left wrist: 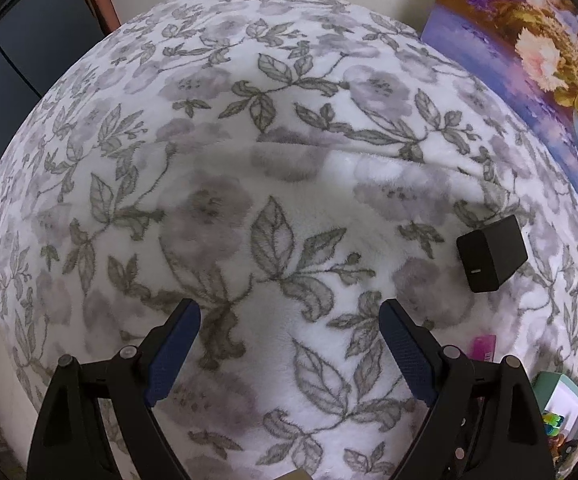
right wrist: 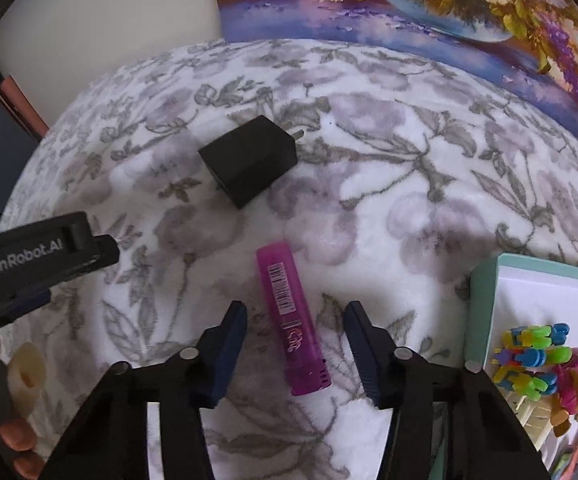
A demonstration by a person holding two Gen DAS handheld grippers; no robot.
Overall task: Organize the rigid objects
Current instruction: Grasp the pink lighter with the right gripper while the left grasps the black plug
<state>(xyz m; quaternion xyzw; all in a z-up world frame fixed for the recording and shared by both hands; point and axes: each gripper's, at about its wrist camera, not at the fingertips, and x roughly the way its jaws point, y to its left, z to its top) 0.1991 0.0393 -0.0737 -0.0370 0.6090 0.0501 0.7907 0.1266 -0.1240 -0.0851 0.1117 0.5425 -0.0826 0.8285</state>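
My right gripper [right wrist: 295,346] hangs with its jaws apart, the pink tube [right wrist: 293,322] lying on the floral blanket [right wrist: 409,200] between them, slightly askew, not yet touched; I judge this the reach for the tube, bound for the teal box [right wrist: 483,300] just right of my right jaw; next I should lower, square to its long axis and close; the black charger [right wrist: 249,160] sits ahead, well apart; my left gripper [left wrist: 289,352] is spread wide over bare blanket, holding nothing
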